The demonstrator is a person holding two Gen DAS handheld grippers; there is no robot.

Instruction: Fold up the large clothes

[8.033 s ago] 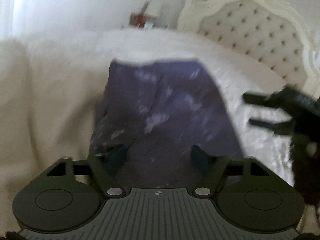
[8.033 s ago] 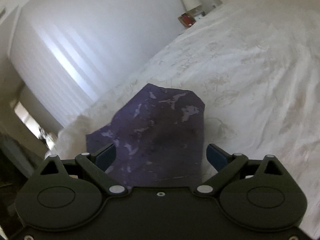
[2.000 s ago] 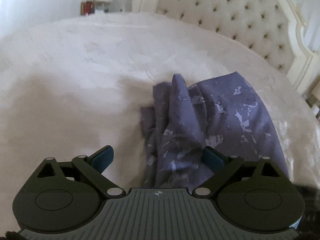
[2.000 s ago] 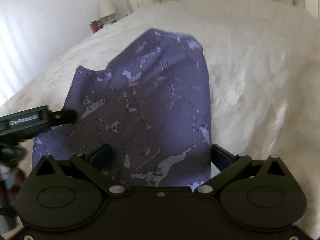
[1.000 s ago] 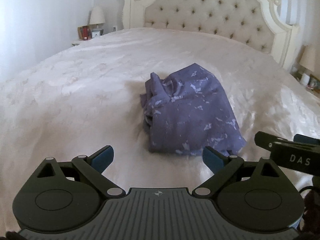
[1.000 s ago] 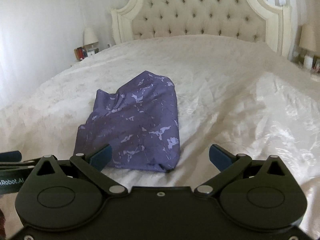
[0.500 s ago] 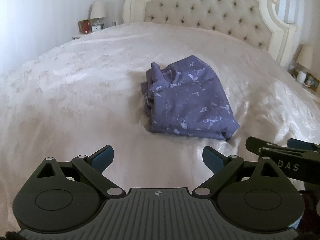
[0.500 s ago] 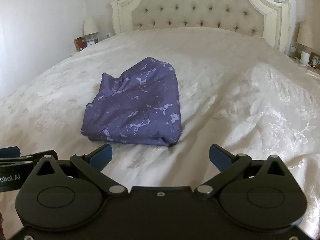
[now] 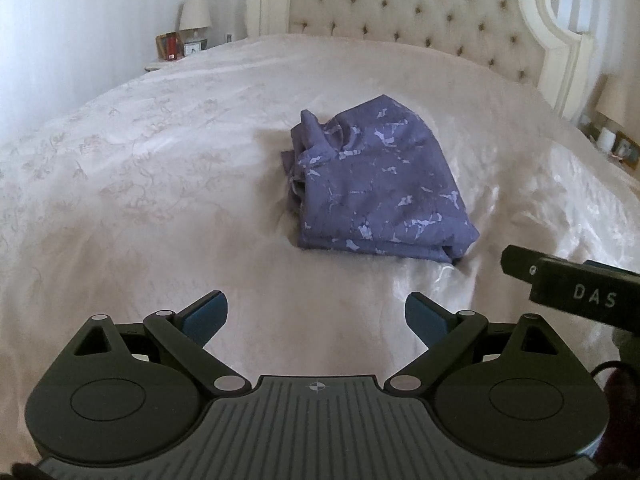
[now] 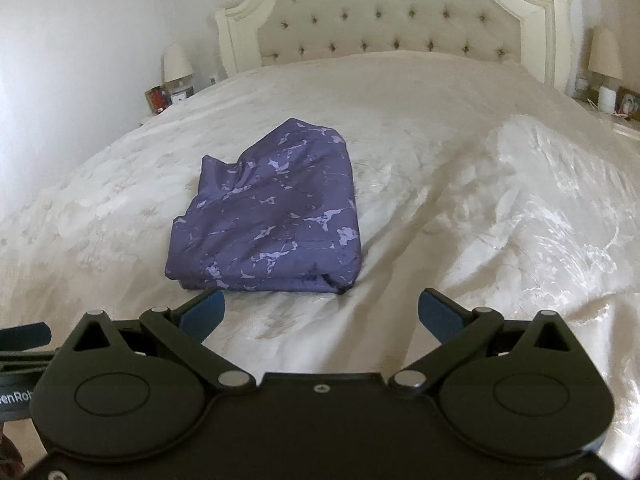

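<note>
The blue pads of the left gripper (image 9: 316, 314) are spread wide apart, and nothing is held between them; only pale bedspread (image 9: 140, 184) is seen in the gap. The right gripper (image 10: 320, 312) is likewise seen with its blue pads set wide and empty, above bare bedspread (image 10: 500, 216). In the left wrist view, part of the right gripper's black body is seen at about 3 o'clock, with white lettering on it.

The folded purple garment (image 9: 372, 184), patterned with lighter marks, is laid flat on the bedspread, apart from both grippers. From the left gripper it is found at about 1 o'clock, with its layered fold edge turned toward the camera and a bunched, rumpled edge at its 9 o'clock side. In the right wrist view the garment (image 10: 276, 216) is found at about 11 o'clock, just beyond the left pad.

Farther out, a tufted cream headboard (image 9: 404, 12) is seen at 12 o'clock. A bedside lamp (image 9: 195, 16) is placed at about 11 o'clock, and another lamp (image 10: 605, 58) is seen at about 2 o'clock in the right wrist view.
</note>
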